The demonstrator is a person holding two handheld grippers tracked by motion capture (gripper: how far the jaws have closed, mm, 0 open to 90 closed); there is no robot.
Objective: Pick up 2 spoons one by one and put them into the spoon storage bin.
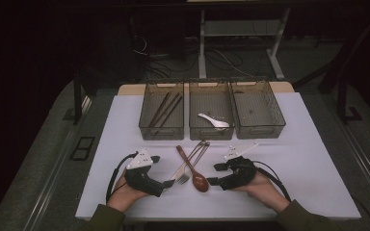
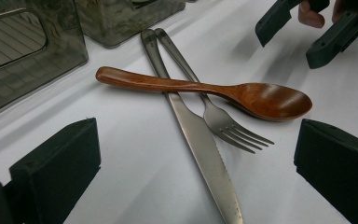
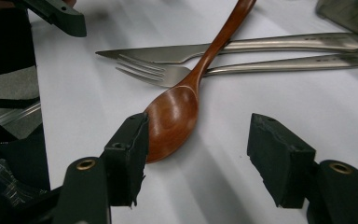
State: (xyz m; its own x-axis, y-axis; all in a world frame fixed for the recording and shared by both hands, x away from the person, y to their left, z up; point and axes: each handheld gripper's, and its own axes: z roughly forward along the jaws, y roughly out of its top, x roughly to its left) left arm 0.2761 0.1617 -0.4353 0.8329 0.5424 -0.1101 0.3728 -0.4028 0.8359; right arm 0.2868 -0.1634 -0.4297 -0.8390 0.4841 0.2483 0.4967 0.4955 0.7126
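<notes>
A wooden spoon [image 1: 193, 170] lies across a steel knife [image 1: 185, 162] and fork [image 1: 191, 166] at the middle front of the white table [image 1: 298, 163]. My left gripper [image 1: 160, 172] rests left of them, its jaws wide apart and aimed at the cutlery. In the left gripper view nothing sits between the jaws except the knife [image 2: 200, 140] and fork [image 2: 223, 126] lying ahead, with the spoon [image 2: 265, 99] beyond. My right gripper [image 1: 214, 174] stands open just right of the spoon's bowl. In the right gripper view the bowl [image 3: 172, 116] lies by the left pad [image 3: 128, 149]; whether they touch I cannot tell.
Three clear bins stand in a row behind the cutlery: the left bin [image 1: 147, 113] holds dark chopsticks [image 1: 165, 108], the middle bin [image 1: 192, 113] a white spoon [image 1: 213, 121], and the right bin [image 1: 277, 113] looks bare. Dark floor and desk legs lie beyond the table.
</notes>
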